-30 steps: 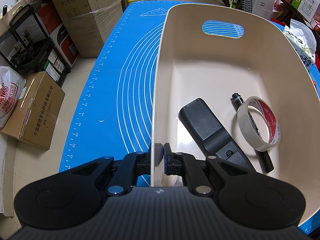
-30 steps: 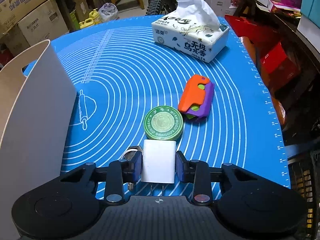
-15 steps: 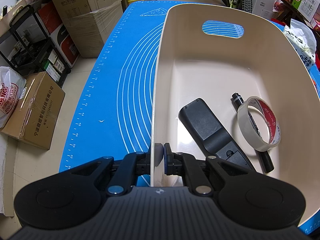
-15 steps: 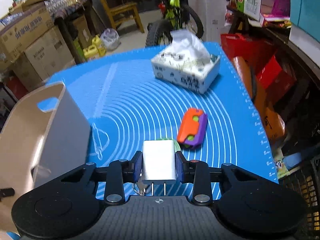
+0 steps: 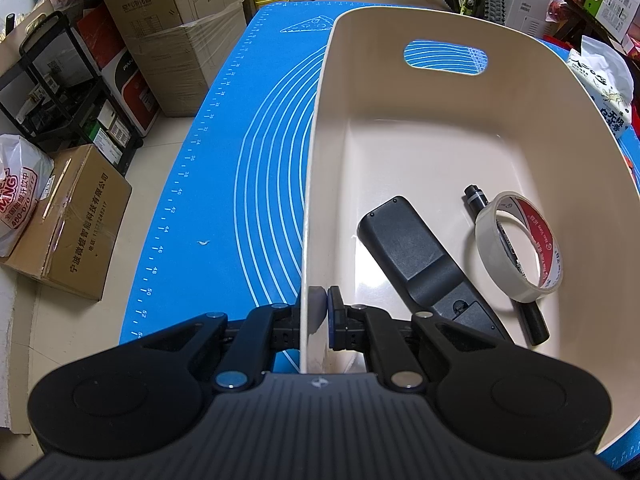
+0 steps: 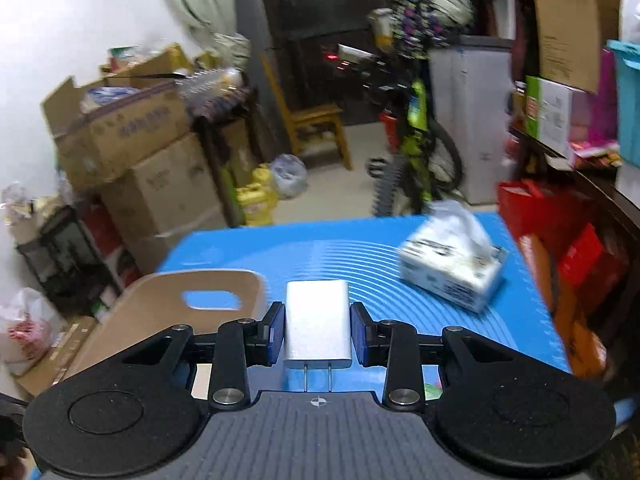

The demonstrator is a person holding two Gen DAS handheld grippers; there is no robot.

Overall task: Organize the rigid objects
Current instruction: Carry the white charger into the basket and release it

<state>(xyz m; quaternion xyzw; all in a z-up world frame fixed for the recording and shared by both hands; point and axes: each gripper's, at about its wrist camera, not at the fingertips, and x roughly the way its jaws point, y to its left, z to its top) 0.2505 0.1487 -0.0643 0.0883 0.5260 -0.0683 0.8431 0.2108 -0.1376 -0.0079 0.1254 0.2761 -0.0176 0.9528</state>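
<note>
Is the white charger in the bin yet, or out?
Out. The white charger is clamped in the right gripper above the mat, while the bin holds only a remote, marker and tape roll.

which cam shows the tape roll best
The left wrist view: the tape roll stands clear and sharp inside the beige bin, leaning over a black marker. The right wrist view shows none of it, only the bin's outer wall.

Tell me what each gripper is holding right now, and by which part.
The left gripper pinches the beige bin by its near side wall at the rim. The right gripper clamps the white charger by its two side faces, prongs toward the camera.
</note>
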